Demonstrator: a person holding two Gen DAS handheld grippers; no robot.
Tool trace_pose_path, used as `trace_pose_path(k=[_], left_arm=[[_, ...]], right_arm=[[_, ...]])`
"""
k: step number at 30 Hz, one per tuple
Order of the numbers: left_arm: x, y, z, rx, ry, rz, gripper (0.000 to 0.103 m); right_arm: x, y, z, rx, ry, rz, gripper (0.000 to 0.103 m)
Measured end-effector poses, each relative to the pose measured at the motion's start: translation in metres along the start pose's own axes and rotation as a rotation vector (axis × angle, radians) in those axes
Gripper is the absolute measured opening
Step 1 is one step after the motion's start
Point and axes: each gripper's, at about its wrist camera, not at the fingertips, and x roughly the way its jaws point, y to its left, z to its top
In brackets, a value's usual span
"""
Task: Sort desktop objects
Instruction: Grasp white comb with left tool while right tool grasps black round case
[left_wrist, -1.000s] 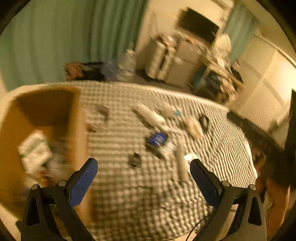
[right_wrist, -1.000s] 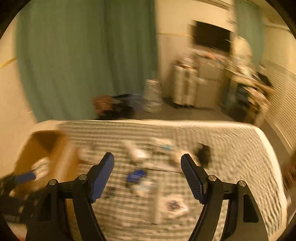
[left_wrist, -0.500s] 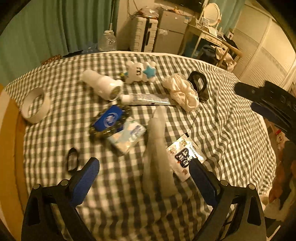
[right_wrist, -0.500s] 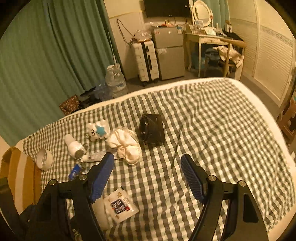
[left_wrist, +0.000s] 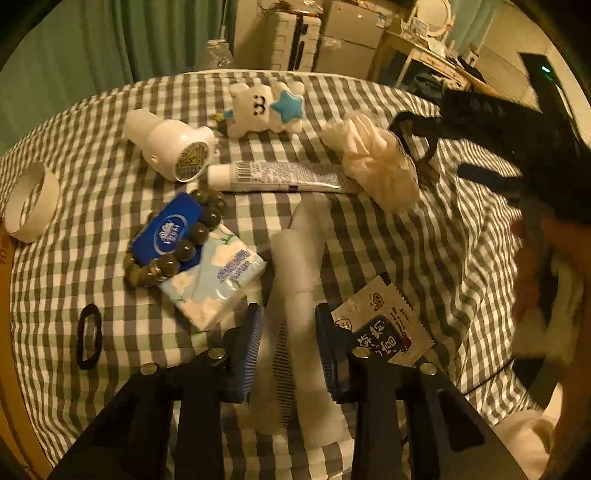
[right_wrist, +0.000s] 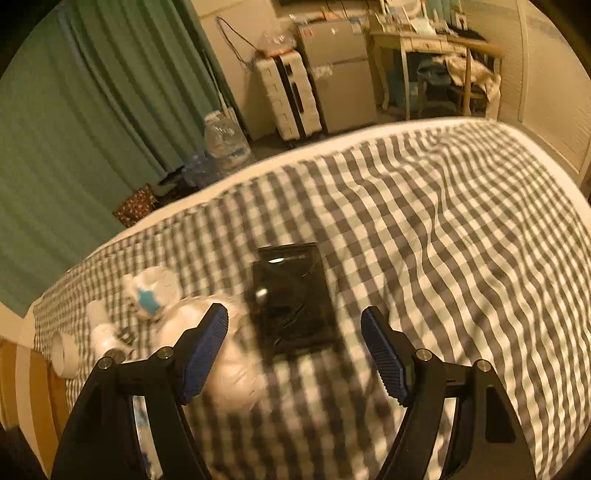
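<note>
Since half a second ago my left gripper has dropped low over the checked bed and narrowed its jaws from wide to close around the pale comb case, while my right gripper has swung down toward the black box. From the left wrist, the blue pads flank the lower part of the case with its toothed comb showing between them; I cannot tell whether they are already pressing it. I judge I came in at this end because it is nearest me and clear of the neighbours. The case lies flat, long axis running away from me, far end pointing toward the tube lying crosswise beyond it. A tissue pack sits just beside its left, a snack sachet just beside its right, and a bead bracelet rings a blue packet farther left. From the right wrist, the jaws are spread and empty, hovering near the box, which lies flat between them in view, long axis pointing away from me; a crumpled white bag touches its left side. The view is blurred, so fine contact is unclear.
</note>
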Motion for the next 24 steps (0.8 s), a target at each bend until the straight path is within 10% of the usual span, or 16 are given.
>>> trace_pose_path(k=[4, 9, 24], left_arm=[[-0.006, -0.001, 0.0, 0.009, -0.008, -0.039, 0.009], [-0.016, 0.005, -0.002, -0.01, -0.005, -0.07, 0.009], [-0.076, 0.026, -0.004, -0.068, -0.095, -0.089, 0.009]], right_arm=[[0.001, -0.005, 0.007, -0.006, 0.032, 0.066, 0.023], [-0.023, 0.0, -0.003, -0.065, -0.003, 0.015, 0.008], [-0.082, 0.007, -0.037, -0.067, -0.003, -0.019, 0.008]])
